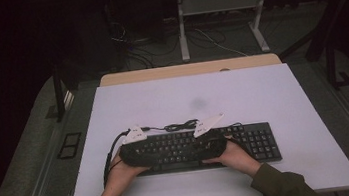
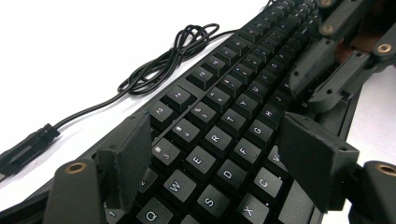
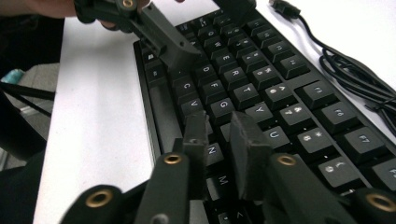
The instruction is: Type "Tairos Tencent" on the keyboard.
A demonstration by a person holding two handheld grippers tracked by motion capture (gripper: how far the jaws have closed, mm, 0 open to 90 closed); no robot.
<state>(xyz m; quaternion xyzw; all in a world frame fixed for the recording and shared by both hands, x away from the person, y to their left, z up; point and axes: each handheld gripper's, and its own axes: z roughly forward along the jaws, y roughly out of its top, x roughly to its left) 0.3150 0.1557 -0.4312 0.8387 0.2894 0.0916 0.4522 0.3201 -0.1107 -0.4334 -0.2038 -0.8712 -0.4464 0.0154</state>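
Black keyboard (image 1: 204,147) lies flat on the desk (image 1: 242,94): keep the left claw (image 2: 224,154) spread above the letters, and lower the nearly closed right claw (image 3: 222,140) squarely onto 1 key.

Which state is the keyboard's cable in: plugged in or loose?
Loose. The cable lies partly bundled on the white table behind the keyboard, its plug lying free on the surface.
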